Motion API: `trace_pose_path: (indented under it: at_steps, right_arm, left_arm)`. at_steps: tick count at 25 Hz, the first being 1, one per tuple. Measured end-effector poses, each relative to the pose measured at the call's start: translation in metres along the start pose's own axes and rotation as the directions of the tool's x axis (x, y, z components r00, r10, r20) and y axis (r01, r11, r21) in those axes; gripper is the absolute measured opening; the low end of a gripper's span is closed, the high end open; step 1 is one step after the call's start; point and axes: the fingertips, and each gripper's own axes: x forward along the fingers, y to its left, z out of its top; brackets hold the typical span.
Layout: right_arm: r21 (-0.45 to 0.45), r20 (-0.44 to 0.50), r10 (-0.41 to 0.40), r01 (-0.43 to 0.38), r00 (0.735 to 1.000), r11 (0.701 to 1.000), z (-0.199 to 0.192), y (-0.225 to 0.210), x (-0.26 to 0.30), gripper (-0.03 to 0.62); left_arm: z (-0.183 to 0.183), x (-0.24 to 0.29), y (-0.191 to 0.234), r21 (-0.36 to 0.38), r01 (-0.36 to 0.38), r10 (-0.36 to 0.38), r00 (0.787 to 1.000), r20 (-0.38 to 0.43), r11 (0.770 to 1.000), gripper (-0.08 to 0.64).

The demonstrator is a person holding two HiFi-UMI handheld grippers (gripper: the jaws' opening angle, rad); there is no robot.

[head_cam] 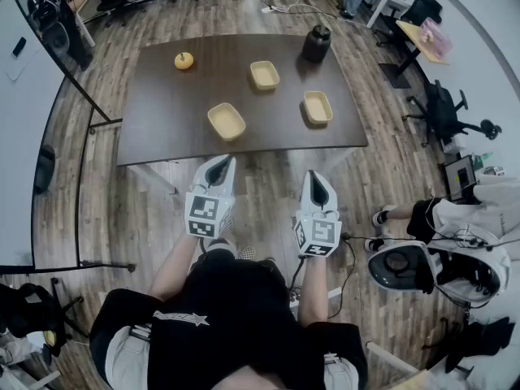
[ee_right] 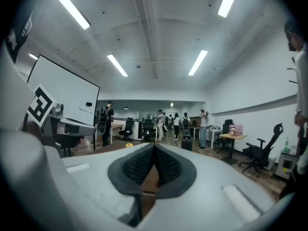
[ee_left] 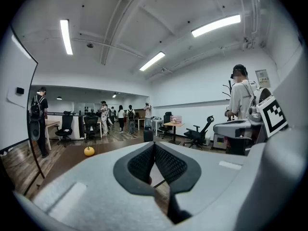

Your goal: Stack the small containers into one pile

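Observation:
Three small yellow containers sit apart on the dark brown table (head_cam: 162, 128): one near the front (head_cam: 226, 122), one at mid-table (head_cam: 264, 75) and one to the right (head_cam: 317, 107). My left gripper (head_cam: 219, 166) and right gripper (head_cam: 316, 180) hover side by side just short of the table's near edge, pointing at it. Both are shut with nothing between their jaws. In the left gripper view the pads (ee_left: 154, 147) meet tip to tip. The right gripper view shows its pads (ee_right: 154, 150) closed the same way. The containers are hidden in both gripper views.
A small orange pumpkin (head_cam: 184, 60) lies at the table's far left and a dark jar (head_cam: 317, 44) stands at the far right. Office chairs (head_cam: 443, 112), desks and a whiteboard stand (head_cam: 73, 71) ring the table. A person (ee_left: 243, 97) stands to the right; others stand far back.

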Motion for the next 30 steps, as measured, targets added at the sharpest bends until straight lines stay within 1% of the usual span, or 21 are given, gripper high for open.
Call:
trace_pose_path:
  at_steps: [5,10,15,20,25,27,30]
  right_arm:
    - [-0.024,-0.007,-0.005,0.005,1.0,1.0,0.0,-0.006,0.004,0.003]
    - [-0.028,-0.017,0.022,-0.022,1.0,0.999,-0.002,-0.005,0.02,0.003]
    - [-0.022,-0.026,0.061,-0.062,0.998,0.998,-0.007,-0.005,0.056,0.003]
    - [-0.025,-0.049,0.117,-0.119,0.992,0.993,-0.013,-0.011,0.111,0.003]
    - [-0.015,-0.078,0.211,-0.213,0.974,0.977,-0.02,-0.004,0.175,0.003]
    - [-0.007,-0.102,0.253,-0.255,0.962,0.967,-0.026,0.004,0.201,0.003]
    - [0.011,-0.144,0.32,-0.322,0.937,0.947,-0.041,0.02,0.233,0.003]
  left_arm:
    - [0.0,0.008,-0.004,0.006,-0.007,0.007,1.0,-0.001,1.0,0.011]
    - [-0.005,0.02,0.001,-0.013,-0.018,0.018,1.0,-0.019,1.0,0.009]
    - [-0.014,0.045,0.017,-0.029,-0.041,0.039,0.999,-0.037,0.999,0.009]
    - [-0.025,0.086,0.043,-0.063,-0.091,0.087,0.994,-0.064,0.994,0.011]
    - [-0.038,0.12,0.073,-0.103,-0.162,0.15,0.982,-0.118,0.981,0.011]
    - [-0.046,0.13,0.089,-0.122,-0.197,0.179,0.973,-0.148,0.973,0.011]
    - [-0.065,0.142,0.109,-0.145,-0.245,0.214,0.956,-0.201,0.959,0.009]
